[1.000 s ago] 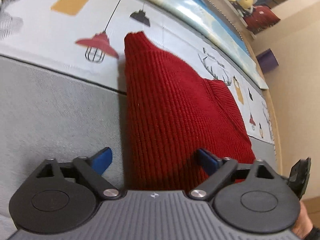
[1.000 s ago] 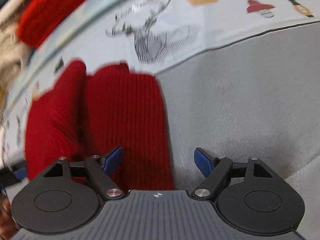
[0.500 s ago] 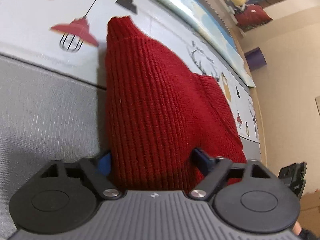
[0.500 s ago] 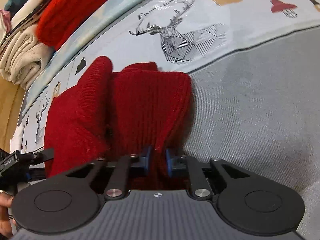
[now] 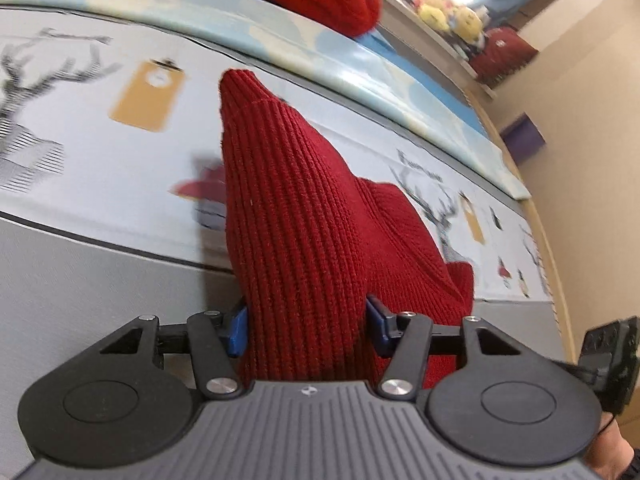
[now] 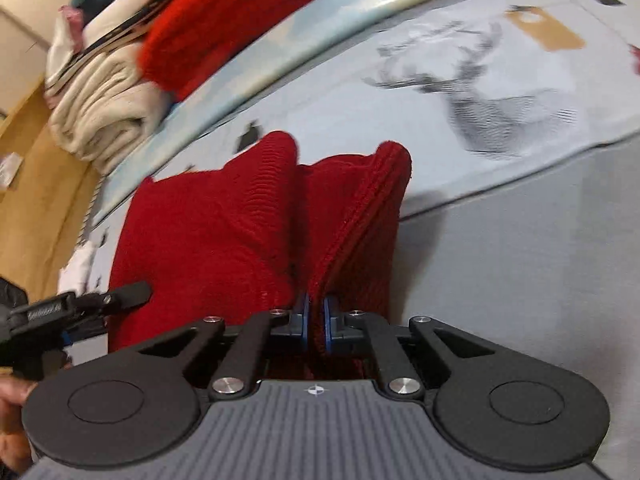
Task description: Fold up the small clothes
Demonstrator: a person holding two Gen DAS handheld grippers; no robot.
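Since a second ago both grippers have come in on the sweater: the right gripper [image 6: 315, 322], then wide open beside it, has pinched down on its near edge, and the left gripper [image 5: 306, 326], then open with cloth only between its tips, has narrowed until both blue pads press a thick bunch of knit. The right jaws are all but closed, with only a thin ridge of cloth between the pads; the left jaws stand part open, gripping the sweater [image 5: 304, 216] by a fat fold that fills the gap. From the jaws the red knit runs away toward the far side, tented up off the grey mat [image 6: 520, 264] with its far end over the printed cloth [image 5: 80, 128]; it looks lifted at the near edge, not lying flat. To do this fold well, I would judge that both hands should rise together and carry the near edge evenly to the far one, keeping the cloth taut between them so the left's bulky hold does not skew the fold. A stack of folded clothes [image 6: 132, 68] lies far left
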